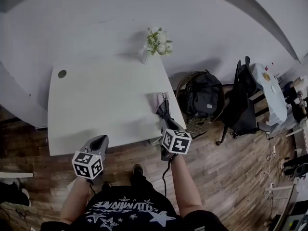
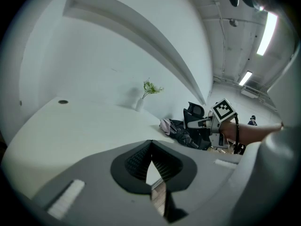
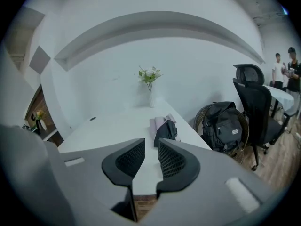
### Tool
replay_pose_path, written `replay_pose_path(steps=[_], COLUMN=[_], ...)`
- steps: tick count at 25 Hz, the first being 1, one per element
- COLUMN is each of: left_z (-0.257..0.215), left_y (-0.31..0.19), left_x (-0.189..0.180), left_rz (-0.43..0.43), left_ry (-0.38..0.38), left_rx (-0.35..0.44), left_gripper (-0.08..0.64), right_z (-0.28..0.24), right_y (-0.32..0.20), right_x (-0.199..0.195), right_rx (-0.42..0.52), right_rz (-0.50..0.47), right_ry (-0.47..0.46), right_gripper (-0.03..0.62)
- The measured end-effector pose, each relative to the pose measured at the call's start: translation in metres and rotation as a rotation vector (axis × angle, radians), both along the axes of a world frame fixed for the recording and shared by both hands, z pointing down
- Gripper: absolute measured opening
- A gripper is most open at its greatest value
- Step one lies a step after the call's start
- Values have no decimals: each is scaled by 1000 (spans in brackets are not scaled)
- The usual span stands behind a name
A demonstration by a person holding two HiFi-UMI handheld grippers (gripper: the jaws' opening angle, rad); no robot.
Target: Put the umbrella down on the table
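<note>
The folded umbrella (image 3: 165, 130) lies on the table (image 1: 96, 105) by its right edge, lengthwise straight ahead of the nearer right hand-held gripper (image 3: 150, 147), released and empty, while the left hand-held gripper (image 2: 150, 145) is clenched on nothing, well apart.

Curved white wall (image 1: 96, 13), wood floor (image 1: 231, 177), blk office chair (image 1: 243, 100), blk backpack (image 1: 204, 97), ceiling strip lights (image 2: 269, 32)

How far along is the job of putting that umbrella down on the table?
It looks done: the folded umbrella lies on the white table, near its right edge. Nothing is in hand. The right tool has a gap between its jaws with nothing in it, and the left tool is closed on nothing. Nothing obvious seems left.
</note>
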State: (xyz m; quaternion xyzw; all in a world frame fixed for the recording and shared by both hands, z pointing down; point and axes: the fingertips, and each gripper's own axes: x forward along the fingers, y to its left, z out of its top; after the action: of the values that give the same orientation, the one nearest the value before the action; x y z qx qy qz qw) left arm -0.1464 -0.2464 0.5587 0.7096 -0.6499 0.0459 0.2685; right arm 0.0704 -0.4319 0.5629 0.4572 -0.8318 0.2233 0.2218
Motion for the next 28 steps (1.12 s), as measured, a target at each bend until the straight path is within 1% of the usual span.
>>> replay_pose_path(steps=[1, 4, 6, 13, 18, 24, 28], left_z=[-2, -9, -14, -26, -37, -45, -46], left_y=[4, 17, 25, 54, 71, 94, 108], left_x=[-2, -7, -10, -19, -25, -34, -35], left_rz=[4, 22, 34, 77, 100, 136, 169], left_ry=[0, -4, -7, -19, -23, -31, -29], left_rx=[6, 24, 37, 70, 103, 122, 128], left_gripper=[3, 3, 3, 3, 3, 3, 3], right_z=[-2, -7, -10, -27, -40, -53, -56], right_y=[6, 25, 38, 85, 116, 154, 180], right_x=[-2, -2, -3, -11, -25, -42, -44], right_rx=[5, 24, 28, 38, 55, 89, 96], right_rz=[7, 39, 47, 56, 47, 30, 33], right_ry=[0, 17, 15, -45, -68, -72, -64], right_gripper=[93, 14, 14, 14, 14, 14, 14])
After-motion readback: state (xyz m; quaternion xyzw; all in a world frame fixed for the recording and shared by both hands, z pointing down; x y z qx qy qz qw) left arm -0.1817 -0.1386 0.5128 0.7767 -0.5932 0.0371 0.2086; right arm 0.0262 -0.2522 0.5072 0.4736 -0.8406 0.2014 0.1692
